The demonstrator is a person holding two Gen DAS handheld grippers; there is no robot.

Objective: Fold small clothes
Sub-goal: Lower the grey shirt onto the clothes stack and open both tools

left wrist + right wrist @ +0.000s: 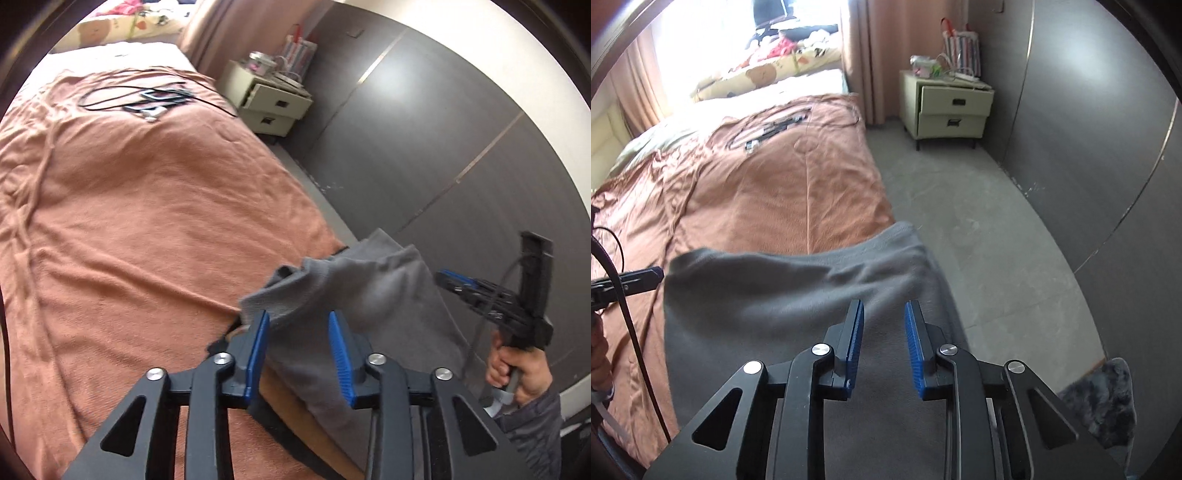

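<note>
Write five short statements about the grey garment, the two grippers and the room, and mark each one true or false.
1. The grey garment lies at the edge of a bed covered with an orange-brown blanket. True.
2. The left gripper is clamped shut on the garment. False: its jaws stand apart, with grey cloth in the gap between them.
3. The right gripper has its blue pads apart over the cloth. True.
4. The nightstand stands on the bed. False: it stands on the floor beside the curtain.
5. Black cables lie on the blanket farther up the bed. True.
</note>
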